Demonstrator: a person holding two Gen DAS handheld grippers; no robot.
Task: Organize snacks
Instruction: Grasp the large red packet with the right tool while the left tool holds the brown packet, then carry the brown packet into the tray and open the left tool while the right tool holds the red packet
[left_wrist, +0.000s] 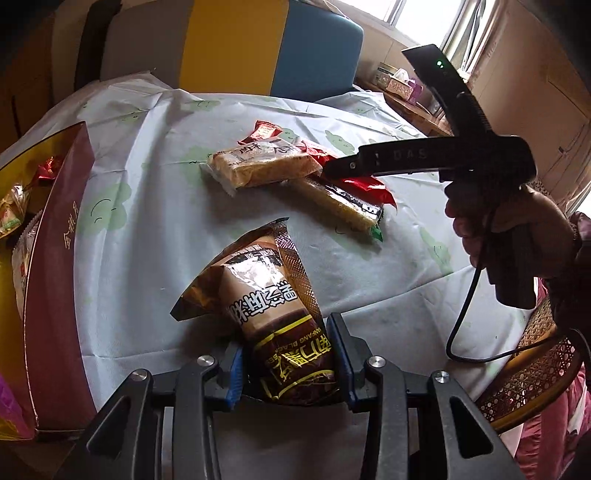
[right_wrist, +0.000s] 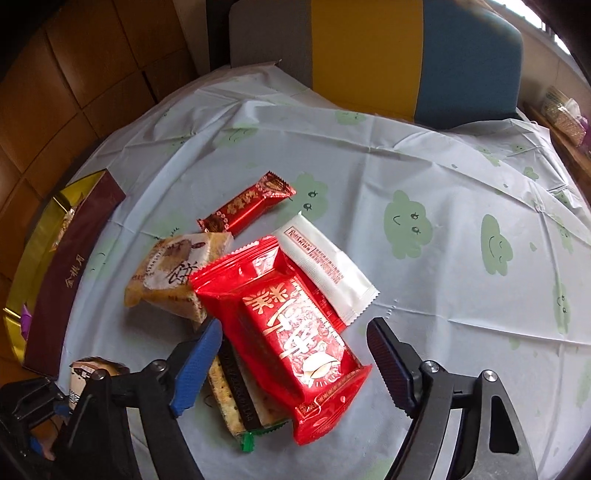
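In the left wrist view my left gripper is shut on a brown snack packet, which stands up from the jaws over the tablecloth. A pile of snacks lies mid-table: a red packet on top, a tan cake packet, a small red bar, a white sachet and a cracker bar underneath. My right gripper is open and straddles the red packet, one pad on each side, neither pressing on it. A maroon and gold box at the left holds several wrapped snacks.
The pale cloth with green clouds covers the round table. A grey, yellow and blue chair back stands behind it. A rattan chair and a black cable are at the right, below the hand holding the right gripper.
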